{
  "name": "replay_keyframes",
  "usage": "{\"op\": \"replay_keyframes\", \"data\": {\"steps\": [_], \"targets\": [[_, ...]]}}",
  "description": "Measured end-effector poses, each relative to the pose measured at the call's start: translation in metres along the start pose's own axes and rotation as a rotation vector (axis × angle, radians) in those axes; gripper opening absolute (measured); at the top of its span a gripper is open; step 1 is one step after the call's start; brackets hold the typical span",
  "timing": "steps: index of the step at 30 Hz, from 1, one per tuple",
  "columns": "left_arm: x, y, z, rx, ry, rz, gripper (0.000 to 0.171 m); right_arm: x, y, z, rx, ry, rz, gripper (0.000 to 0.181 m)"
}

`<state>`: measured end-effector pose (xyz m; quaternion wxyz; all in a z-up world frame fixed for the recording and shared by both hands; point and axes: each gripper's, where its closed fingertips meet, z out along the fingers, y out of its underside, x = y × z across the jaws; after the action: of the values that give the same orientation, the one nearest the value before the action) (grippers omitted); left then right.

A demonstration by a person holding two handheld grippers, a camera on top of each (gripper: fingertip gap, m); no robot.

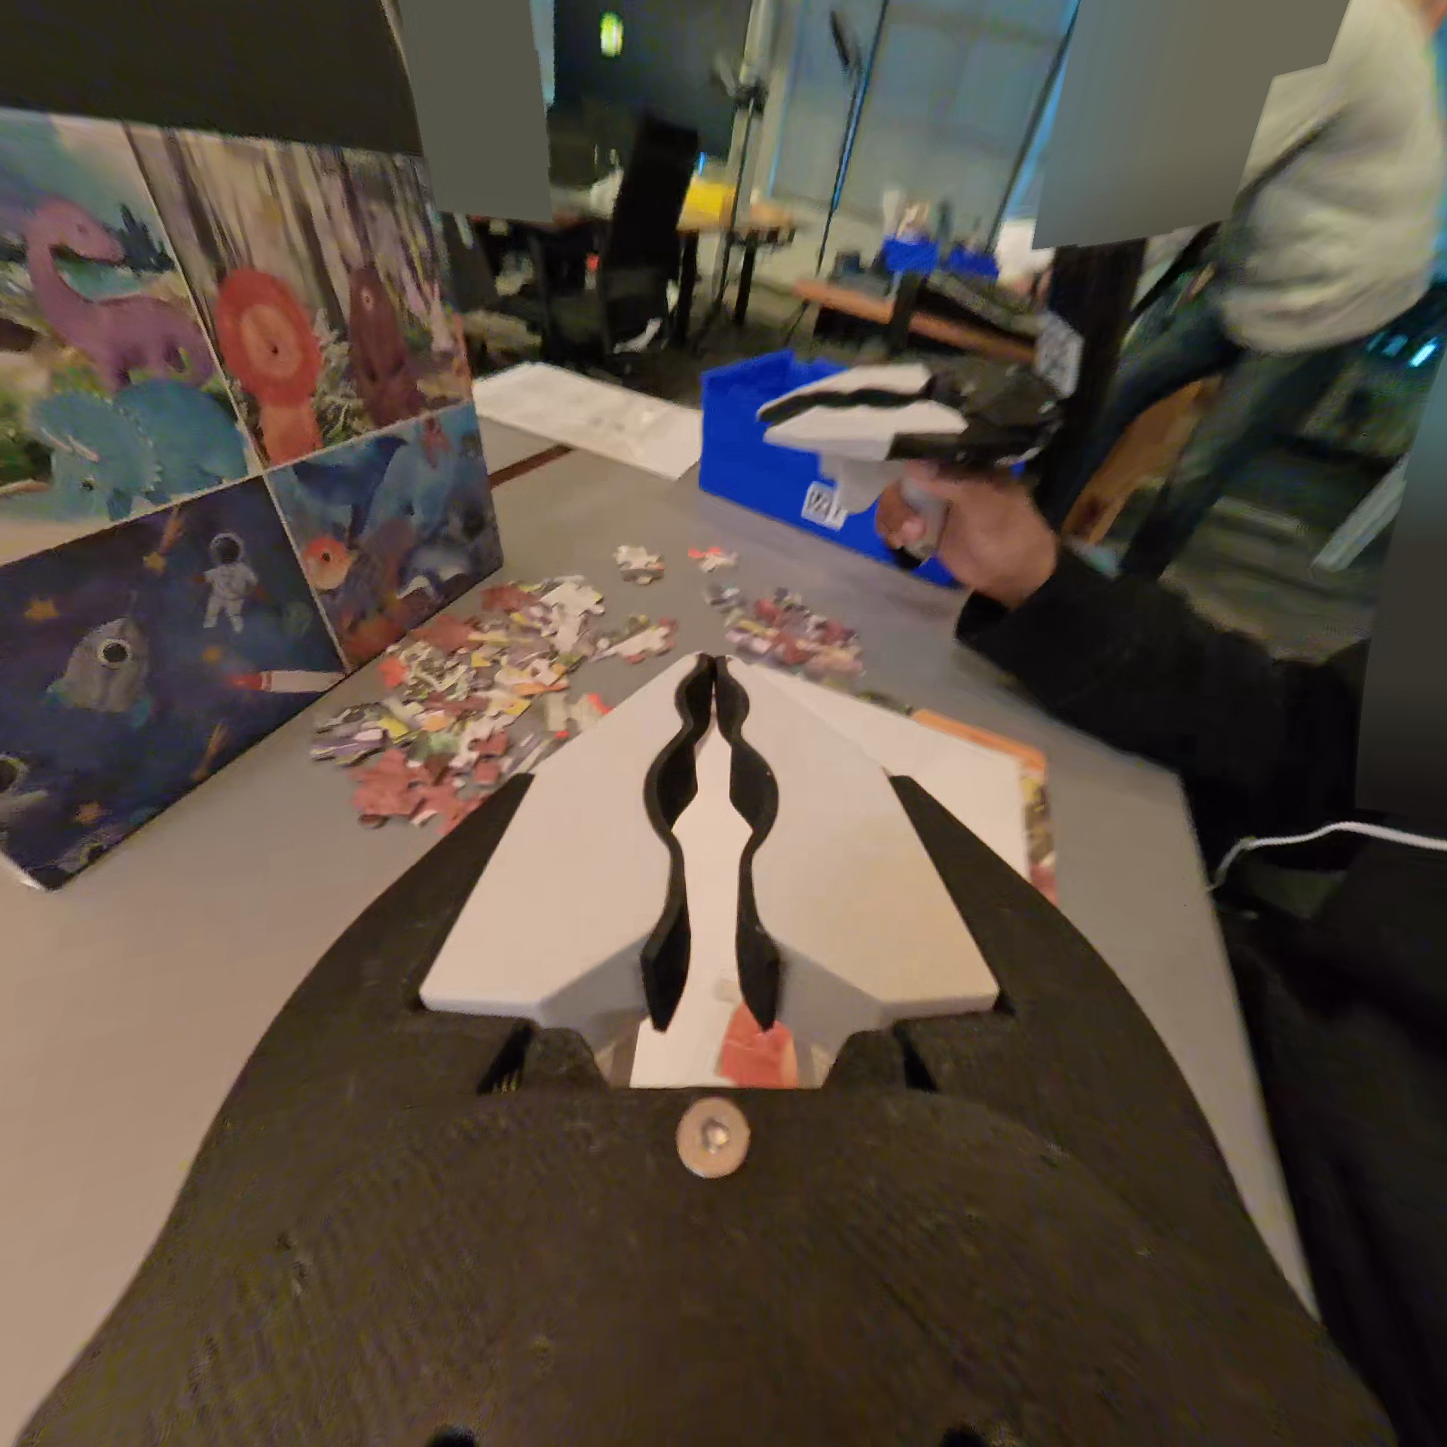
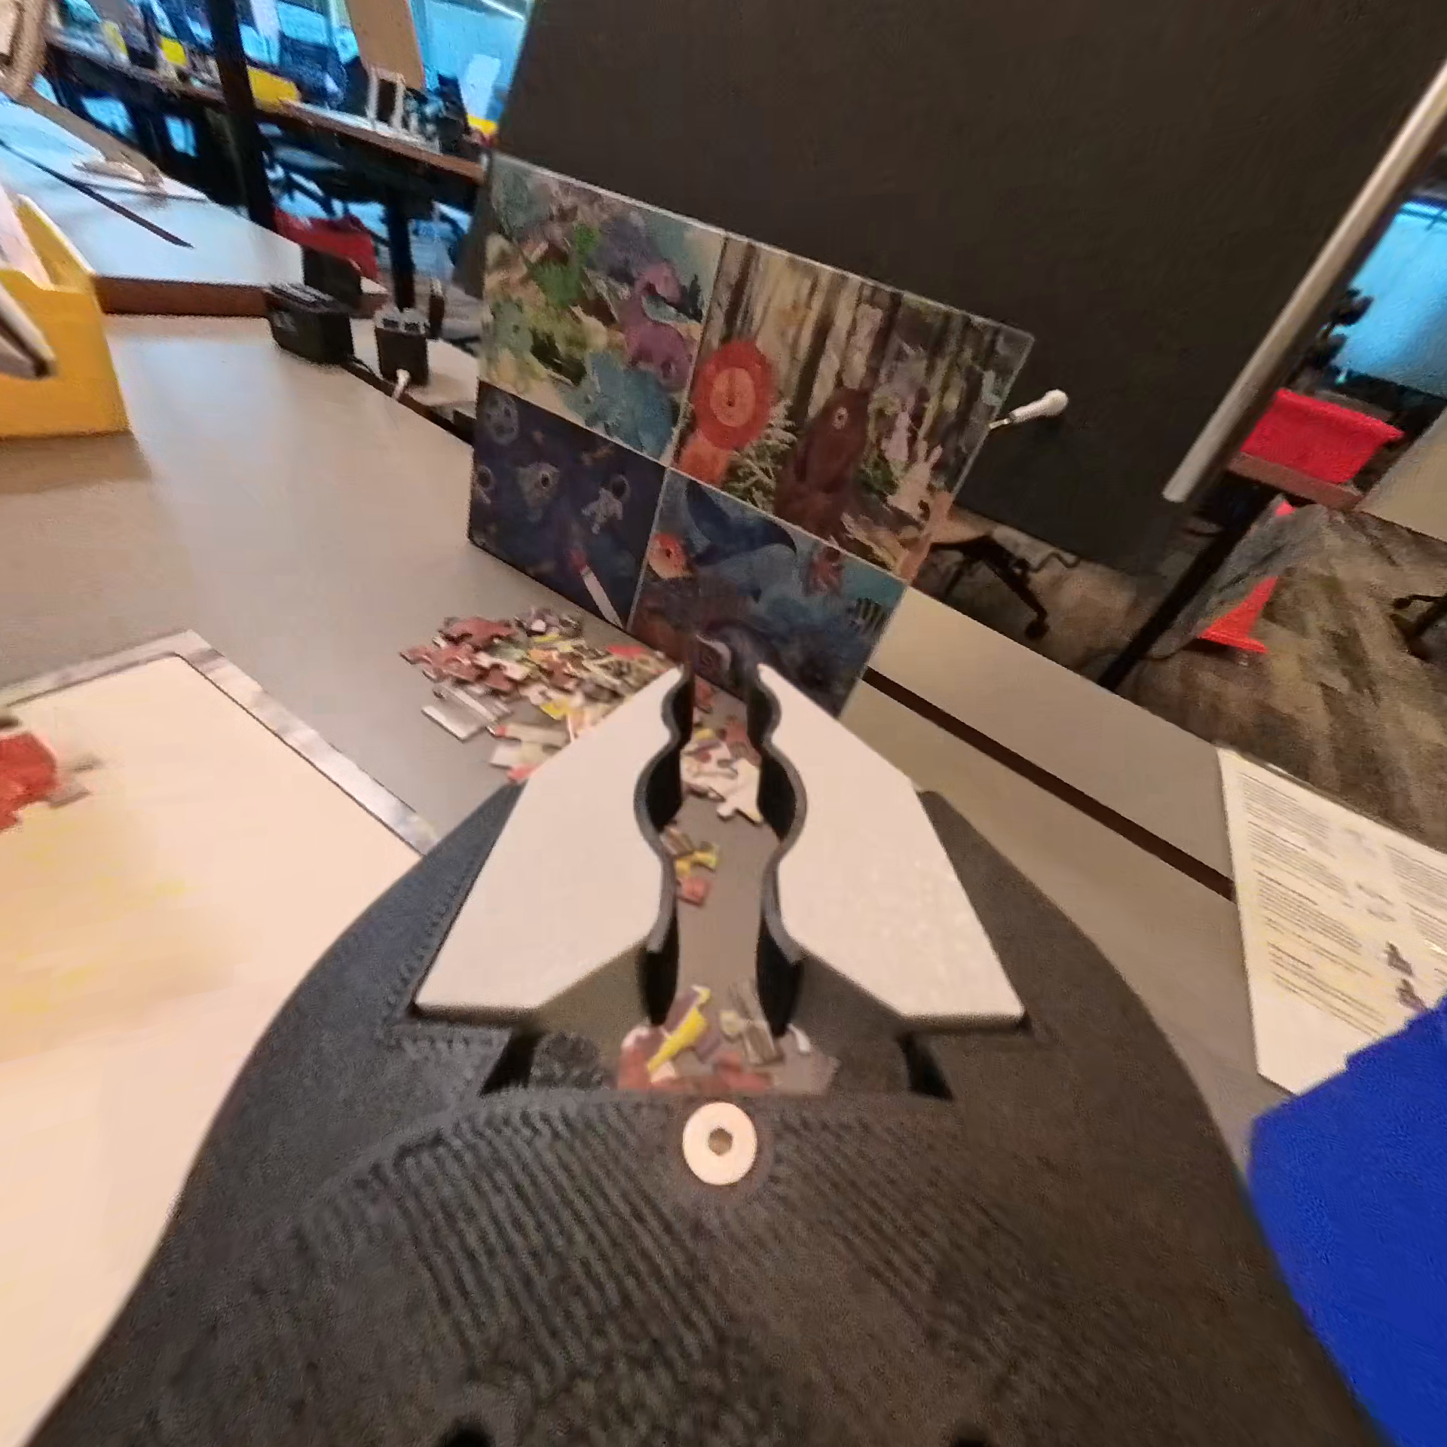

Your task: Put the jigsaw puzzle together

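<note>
Left gripper [image 1: 714, 665]: fingertips meet at the front, nothing seen pinched between them, so closed & empty as far as the left wrist view shows. It hangs over the puzzle tray [image 1: 963, 763], a pale board w/ printed rim lying flat on the grey tabletop [image 1: 196, 979]; one reddish placed piece [image 1: 758, 1049] shows through the gap near the gripper base. Right gripper [image 2: 724, 697]: fingers parted, a clear gap runs the whole length, nothing held. It is raised off the tabletop, held in a hand [image 1: 979, 540] w/ dark sleeve. Key relation: the loose pieces [image 1: 478, 689] lie in a heap directly under & ahead of the right gripper, spreading toward the upright picture box [image 2: 705, 438]; several pieces are visible straight through its open gap. From the left gripper the same heap sits ahead & to the left, beyond the tray edge. Judgement: right gripper is nearer & already lined up over the pile, so the next pick is a straight drop for it, then a carry to its left, where the tray shows in the right wrist view. Heap has no single long axis; pieces overlap, so singling one out is the risk. Tray nearly bare: task at an early stage. Blue bin [image 1: 752, 462] & printed sheet [image 2: 1331, 900] stand off to the side, not in play.
</note>
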<state>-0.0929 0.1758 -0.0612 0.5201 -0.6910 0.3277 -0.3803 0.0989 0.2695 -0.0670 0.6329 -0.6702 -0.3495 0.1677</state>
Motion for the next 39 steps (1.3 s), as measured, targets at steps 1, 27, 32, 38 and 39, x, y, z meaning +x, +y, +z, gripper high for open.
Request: {"op": "replay_keyframes", "data": {"steps": [1, 27, 32, 38, 39], "targets": [[-0.006, 0.007, 0.007, -0.047, -0.012, 0.022, 0.000, 0.005, 0.008, -0.001, -0.019, 0.012, -0.022, 0.012], [-0.021, 0.083, 0.011, -0.189, -0.003, -0.086, 0.000, 0.075, 0.076, -0.017, -0.265, 0.277, 0.126, 0.036], [-0.017, 0.082, 0.012, -0.189, 0.003, -0.073, 0.000, 0.075, 0.109, -0.011, -0.360, 0.245, 0.268, 0.049], [-0.013, 0.081, 0.012, -0.199, -0.002, -0.040, 0.000, 0.066, 0.112, -0.005, -0.339, 0.169, 0.353, 0.054], [-0.012, 0.082, 0.013, -0.202, -0.002, -0.036, 0.000, 0.064, 0.111, -0.004, -0.336, 0.162, 0.350, 0.054]]}}
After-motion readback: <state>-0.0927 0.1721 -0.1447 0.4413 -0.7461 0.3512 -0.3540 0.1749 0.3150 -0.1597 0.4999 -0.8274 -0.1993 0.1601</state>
